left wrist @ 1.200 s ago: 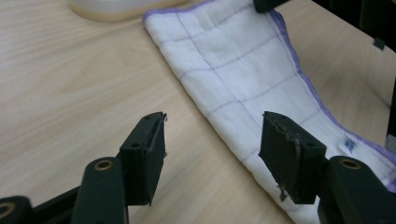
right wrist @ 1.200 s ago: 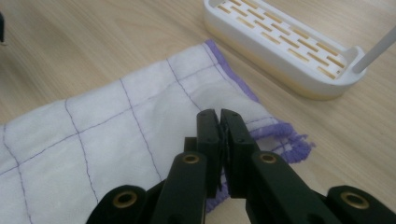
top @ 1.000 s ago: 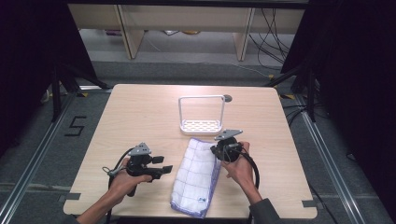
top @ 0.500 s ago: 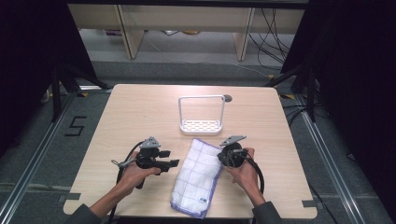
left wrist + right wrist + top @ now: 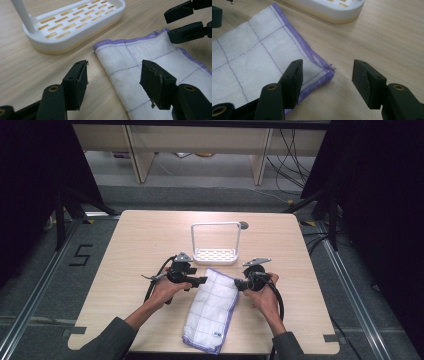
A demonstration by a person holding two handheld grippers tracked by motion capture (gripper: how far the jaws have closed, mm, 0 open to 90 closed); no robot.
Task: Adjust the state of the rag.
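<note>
Flanking the white cloth at table centre, the left gripper sits at its 10 o'clock corner, the right gripper at 2 o'clock. Left gripper view: jaws wide apart, empty, straddling the cloth's corner. Right gripper view: the same.

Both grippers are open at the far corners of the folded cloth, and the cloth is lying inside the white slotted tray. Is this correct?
Not quite. The cloth lies flat on the table, beside the white slotted tray, not inside it; the high view shows the tray beyond the cloth's far edge. The rest holds: the left gripper and the right gripper are both open at its far corners.
</note>
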